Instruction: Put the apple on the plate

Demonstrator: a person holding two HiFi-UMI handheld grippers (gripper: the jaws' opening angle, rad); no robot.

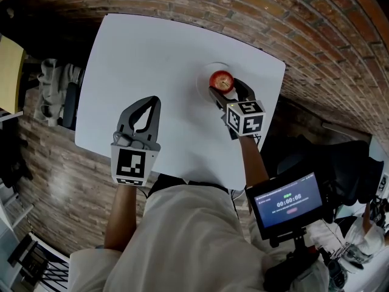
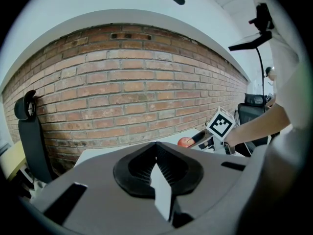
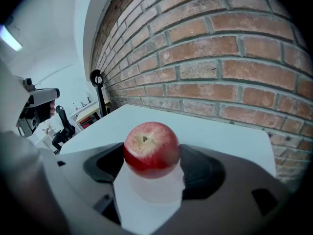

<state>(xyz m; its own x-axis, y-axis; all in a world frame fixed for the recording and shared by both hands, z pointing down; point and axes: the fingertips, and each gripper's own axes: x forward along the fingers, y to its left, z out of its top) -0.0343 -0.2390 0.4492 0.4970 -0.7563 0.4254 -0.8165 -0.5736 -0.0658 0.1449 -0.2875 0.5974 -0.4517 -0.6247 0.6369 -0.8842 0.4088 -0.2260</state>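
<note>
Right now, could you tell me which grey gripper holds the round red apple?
The right gripper: its jaws clasp the red apple over the white plate; the left gripper is shut and empty.

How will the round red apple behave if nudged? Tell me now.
The round red apple looks firm, so the right gripper around it shouldn't dent it. Its glossy skin may slip. Being round, it could roll off the white plate.
</note>
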